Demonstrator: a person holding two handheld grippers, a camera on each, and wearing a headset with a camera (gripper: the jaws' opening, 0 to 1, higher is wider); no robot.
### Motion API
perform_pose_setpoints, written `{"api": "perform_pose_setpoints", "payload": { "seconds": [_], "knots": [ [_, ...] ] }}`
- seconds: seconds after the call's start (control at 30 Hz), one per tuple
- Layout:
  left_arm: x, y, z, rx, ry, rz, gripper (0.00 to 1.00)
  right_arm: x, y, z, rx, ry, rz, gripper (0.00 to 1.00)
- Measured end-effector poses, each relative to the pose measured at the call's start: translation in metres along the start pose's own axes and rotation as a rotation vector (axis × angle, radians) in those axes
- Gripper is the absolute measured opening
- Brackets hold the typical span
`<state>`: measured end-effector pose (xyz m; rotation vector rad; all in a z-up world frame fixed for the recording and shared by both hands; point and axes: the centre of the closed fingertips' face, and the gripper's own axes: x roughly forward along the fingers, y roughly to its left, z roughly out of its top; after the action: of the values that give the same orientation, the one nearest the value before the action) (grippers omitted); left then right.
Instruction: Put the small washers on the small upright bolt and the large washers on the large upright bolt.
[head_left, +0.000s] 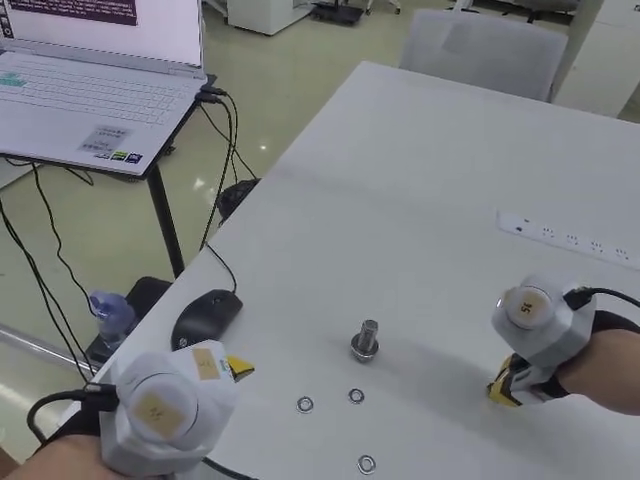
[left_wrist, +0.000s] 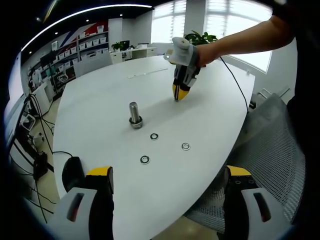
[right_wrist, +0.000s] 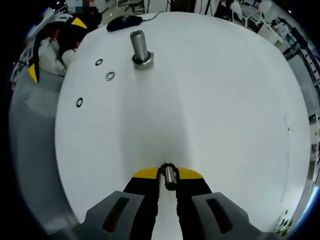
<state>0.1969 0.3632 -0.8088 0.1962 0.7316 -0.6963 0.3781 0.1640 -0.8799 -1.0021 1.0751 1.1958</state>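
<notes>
A large steel bolt (head_left: 366, 340) (left_wrist: 134, 114) (right_wrist: 140, 47) stands upright on the white table (head_left: 440, 180), with a ring around its foot. Three small washers lie flat in front of it (head_left: 305, 404) (head_left: 356, 396) (head_left: 366, 464), also seen as washers (left_wrist: 154, 136) (left_wrist: 185, 146) (left_wrist: 145, 159). My right gripper (head_left: 503, 390) (right_wrist: 169, 175) is shut on a small bolt (right_wrist: 170, 176), its tips down at the table right of the large bolt. My left gripper (head_left: 235, 372) (left_wrist: 169, 172) hovers open at the near left edge, nothing between its jaws.
A black mouse (head_left: 205, 318) with its cable lies at the table's left edge. A power strip (head_left: 570, 238) sits at the far right. A laptop (head_left: 90, 90) stands on a side stand to the left, a grey chair (head_left: 480, 50) beyond the table.
</notes>
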Motion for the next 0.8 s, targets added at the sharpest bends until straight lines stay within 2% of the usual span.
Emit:
{"api": "perform_pose_setpoints", "payload": {
  "seconds": [0.53, 0.8],
  "knots": [
    [-0.0008, -0.0016, 0.0013, 0.006, 0.001, -0.007, 0.89, -0.0017, 0.0074, -0.0018, 0.003, -0.001, -0.02, 0.13],
    [-0.0013, -0.0023, 0.0007, 0.008, 0.004, -0.011, 0.88, -0.0003, 0.0104, -0.0034, 0.013, 0.0, -0.011, 0.13]
  ]
}}
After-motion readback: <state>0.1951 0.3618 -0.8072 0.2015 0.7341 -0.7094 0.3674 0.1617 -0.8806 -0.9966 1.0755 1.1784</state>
